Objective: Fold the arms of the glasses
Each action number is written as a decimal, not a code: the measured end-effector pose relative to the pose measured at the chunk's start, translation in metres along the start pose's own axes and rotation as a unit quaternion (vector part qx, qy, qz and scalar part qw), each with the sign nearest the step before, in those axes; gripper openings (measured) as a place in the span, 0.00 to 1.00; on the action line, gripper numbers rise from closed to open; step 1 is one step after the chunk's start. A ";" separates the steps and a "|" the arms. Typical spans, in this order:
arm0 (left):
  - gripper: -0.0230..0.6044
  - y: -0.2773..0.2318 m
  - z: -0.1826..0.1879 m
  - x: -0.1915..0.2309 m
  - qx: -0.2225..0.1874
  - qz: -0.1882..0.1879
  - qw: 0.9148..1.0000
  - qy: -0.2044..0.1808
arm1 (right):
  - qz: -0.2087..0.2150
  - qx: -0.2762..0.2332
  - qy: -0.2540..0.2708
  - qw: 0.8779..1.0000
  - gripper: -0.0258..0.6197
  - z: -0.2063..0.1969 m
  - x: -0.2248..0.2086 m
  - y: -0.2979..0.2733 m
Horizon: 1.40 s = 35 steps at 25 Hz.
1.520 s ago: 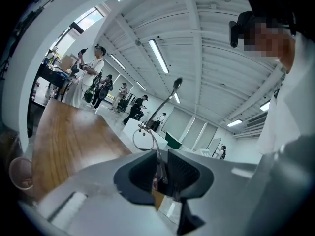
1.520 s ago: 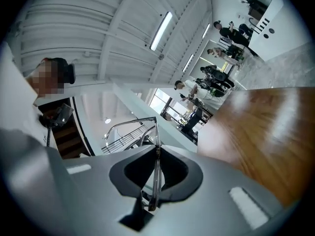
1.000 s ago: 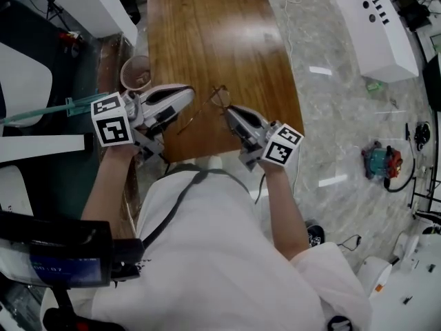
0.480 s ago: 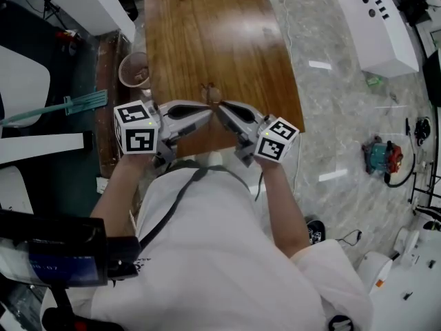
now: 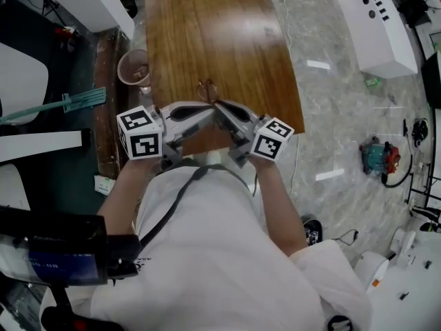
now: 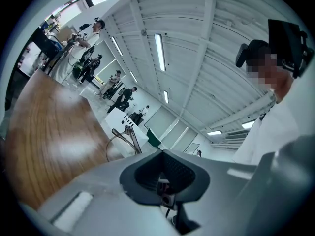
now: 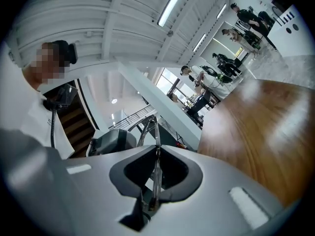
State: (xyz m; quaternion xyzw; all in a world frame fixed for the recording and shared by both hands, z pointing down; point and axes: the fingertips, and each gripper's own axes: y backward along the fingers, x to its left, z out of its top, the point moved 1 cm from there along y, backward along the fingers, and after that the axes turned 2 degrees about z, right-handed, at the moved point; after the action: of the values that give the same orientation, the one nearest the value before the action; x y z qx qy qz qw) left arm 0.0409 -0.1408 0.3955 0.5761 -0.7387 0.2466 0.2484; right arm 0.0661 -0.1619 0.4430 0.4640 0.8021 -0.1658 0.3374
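We hold thin wire glasses (image 5: 208, 92) over the near edge of a wooden table (image 5: 220, 26). Our right gripper (image 7: 156, 150) pinches the frame; our left gripper (image 6: 162, 154), jaws pressed together, sits just beside. They look light and bendable, so we would push the arms near the hinge.

A brown cup (image 5: 133, 67) sat just left of the wooden table (image 5: 220, 33); a white console (image 5: 372, 23) stood well right.
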 end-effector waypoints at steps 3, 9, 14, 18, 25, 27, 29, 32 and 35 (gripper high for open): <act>0.05 0.000 -0.005 0.000 0.006 -0.002 1.000 0.001 | -0.003 -0.022 -0.016 1.000 0.09 0.008 -0.001 0.004; 0.05 -0.001 -0.028 -0.014 0.039 -0.030 0.999 -0.019 | -0.009 -0.104 -0.070 0.992 0.09 0.015 -0.003 0.005; 0.05 -0.002 -0.038 -0.010 0.051 -0.017 0.998 -0.024 | -0.004 -0.142 -0.097 0.985 0.09 0.022 0.000 0.007; 0.05 -0.002 -0.045 -0.002 0.056 0.005 0.998 -0.031 | 0.016 -0.162 -0.124 0.979 0.09 0.024 0.008 0.005; 0.05 0.001 -0.044 0.000 0.033 0.005 0.999 -0.018 | -0.001 -0.164 -0.127 0.978 0.09 0.022 -0.005 0.008; 0.05 0.007 -0.044 0.007 0.027 0.011 1.000 -0.012 | -0.016 -0.149 -0.114 0.982 0.09 0.020 -0.015 0.006; 0.05 0.013 -0.045 0.013 0.027 0.020 0.999 -0.012 | -0.035 -0.130 -0.098 0.986 0.09 0.017 -0.026 0.005; 0.05 0.021 -0.051 0.025 0.035 0.057 0.997 -0.029 | -0.073 -0.086 -0.045 0.993 0.09 0.018 -0.041 0.009; 0.05 0.034 -0.053 0.049 0.025 0.104 0.994 -0.028 | -0.109 -0.021 0.029 0.993 0.09 0.015 -0.060 0.005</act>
State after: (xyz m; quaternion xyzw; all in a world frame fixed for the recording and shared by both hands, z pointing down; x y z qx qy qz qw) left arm 0.0013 -0.1350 0.4647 0.5085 -0.7949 0.2734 0.1864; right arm 0.0961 -0.2059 0.4745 0.3715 0.8603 -0.1717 0.3038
